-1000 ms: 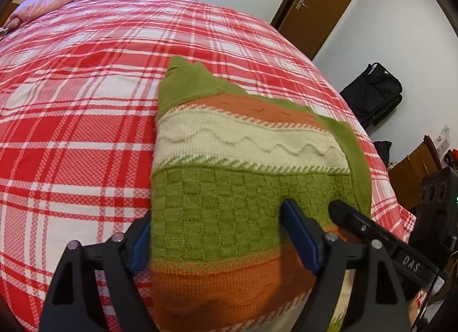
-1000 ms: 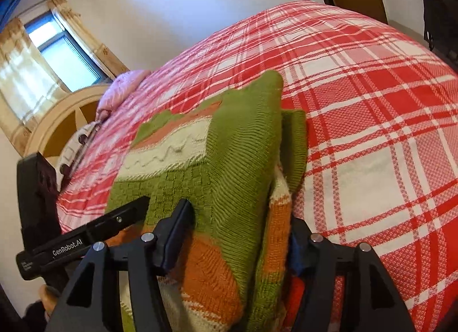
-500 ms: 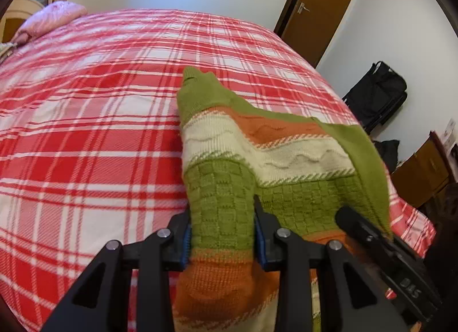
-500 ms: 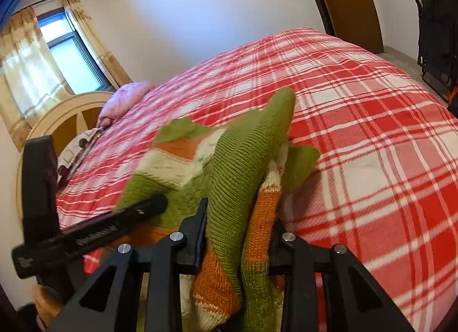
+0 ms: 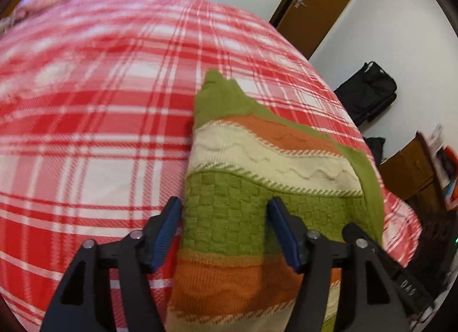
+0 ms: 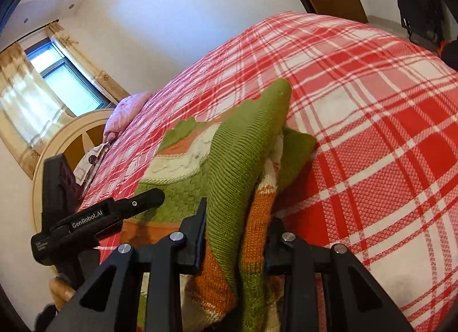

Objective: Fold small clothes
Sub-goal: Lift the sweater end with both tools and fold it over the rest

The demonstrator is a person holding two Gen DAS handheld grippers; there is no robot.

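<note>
A small knitted sweater (image 5: 257, 189) with green, orange and cream bands lies on the red plaid bed (image 5: 100, 103). My left gripper (image 5: 226, 217) is open, its blue pads on either side of the sweater's left edge. My right gripper (image 6: 236, 226) is shut on the sweater's (image 6: 229, 166) bunched right edge, with green and orange folds squeezed between its fingers. The left gripper also shows in the right wrist view (image 6: 114, 211), over the sweater's green panel.
A brown door (image 5: 317, 3) and a black bag (image 5: 369, 91) stand beyond the bed's far right. A pink pillow (image 6: 123, 114) and a round wooden headboard (image 6: 65, 143) are at the bed's head, under a curtained window (image 6: 57, 86).
My left gripper has opened from its grip on the sweater's left edge. The sweater has settled lower and flatter on the bed. My right gripper stays shut on the right edge.
</note>
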